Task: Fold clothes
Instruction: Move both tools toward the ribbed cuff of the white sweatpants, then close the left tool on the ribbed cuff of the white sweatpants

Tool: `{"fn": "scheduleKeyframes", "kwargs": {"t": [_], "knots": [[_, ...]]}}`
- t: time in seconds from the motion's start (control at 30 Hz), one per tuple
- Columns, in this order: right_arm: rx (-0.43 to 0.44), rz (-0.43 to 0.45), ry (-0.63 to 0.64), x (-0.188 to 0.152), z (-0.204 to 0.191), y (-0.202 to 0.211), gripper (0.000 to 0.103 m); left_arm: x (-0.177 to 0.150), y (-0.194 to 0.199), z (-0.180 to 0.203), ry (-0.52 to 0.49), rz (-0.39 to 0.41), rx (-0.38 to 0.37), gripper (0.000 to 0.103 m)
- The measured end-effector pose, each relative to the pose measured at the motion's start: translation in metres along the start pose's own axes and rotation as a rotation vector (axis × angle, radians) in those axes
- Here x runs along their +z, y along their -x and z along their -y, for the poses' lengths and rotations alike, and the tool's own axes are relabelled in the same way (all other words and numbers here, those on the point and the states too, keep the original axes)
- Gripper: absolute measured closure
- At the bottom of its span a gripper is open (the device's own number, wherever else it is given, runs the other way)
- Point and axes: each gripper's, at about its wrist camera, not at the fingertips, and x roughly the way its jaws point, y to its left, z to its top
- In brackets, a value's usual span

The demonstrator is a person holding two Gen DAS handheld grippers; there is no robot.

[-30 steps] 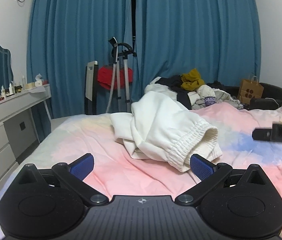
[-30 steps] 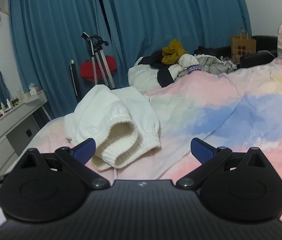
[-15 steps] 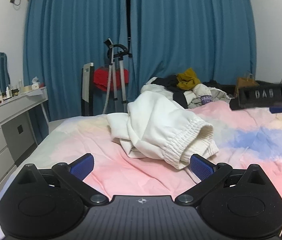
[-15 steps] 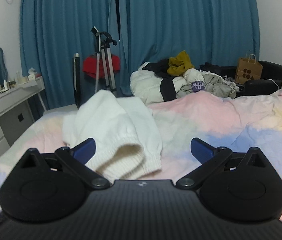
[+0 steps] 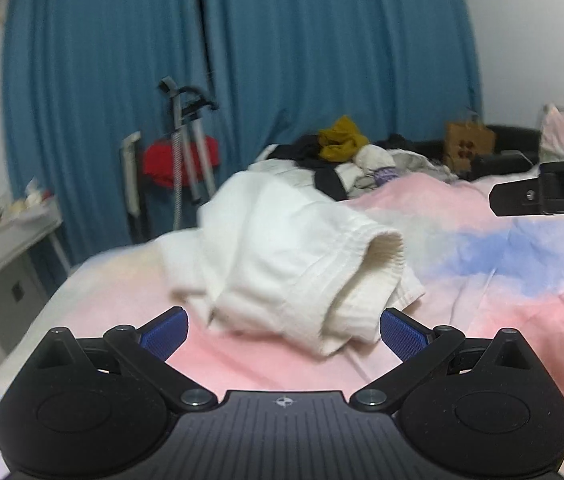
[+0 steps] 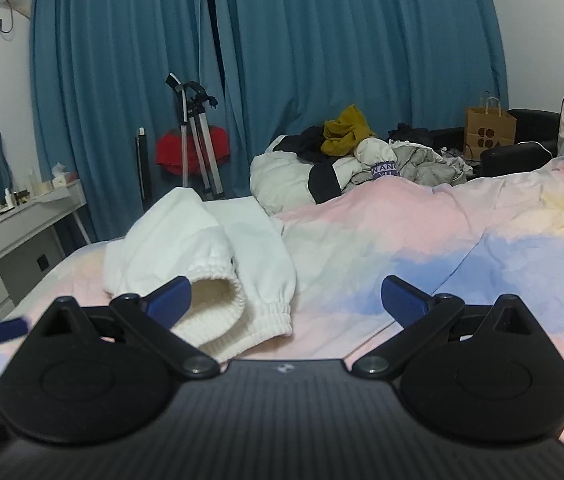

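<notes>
White sweatpants (image 5: 294, 256) crumpled on pastel bedspread (image 6: 422, 240), just ahead of left gripper (image 5: 284, 332), right gripper (image 6: 286, 300) beside, both released, empty.

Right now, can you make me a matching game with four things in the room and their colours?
Things:
1. curtains
2. paper bag
3. sweatpants
4. top garment on the pile

Colours:
A. mustard yellow
B. white
C. blue
D. brown

Pairs: 1-C, 2-D, 3-B, 4-A
</notes>
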Motion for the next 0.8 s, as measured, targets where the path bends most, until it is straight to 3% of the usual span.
{"fn": "scheduleKeyframes", "kwargs": {"t": [0.2,0.27,0.4,0.53,0.8], "knots": [[-0.044,-0.027,-0.047,-0.008,0.033,-0.011,0.0,0.016,-0.062,0.054,-0.261,0.031,-0.004,0.0],[-0.044,-0.043,-0.099,-0.011,0.046,-0.016,0.0,0.018,-0.083,0.07,-0.303,0.032,0.015,0.0],[-0.042,-0.057,-0.18,-0.016,0.064,-0.026,0.0,0.025,-0.128,0.095,-0.341,0.013,0.055,0.0],[-0.056,-0.075,-0.173,-0.021,0.068,-0.034,0.0,0.024,-0.163,0.112,-0.398,-0.029,0.071,0.0],[-0.087,-0.081,-0.191,-0.023,0.073,-0.035,0.0,0.03,-0.154,0.108,-0.335,0.041,0.104,0.0]]}}
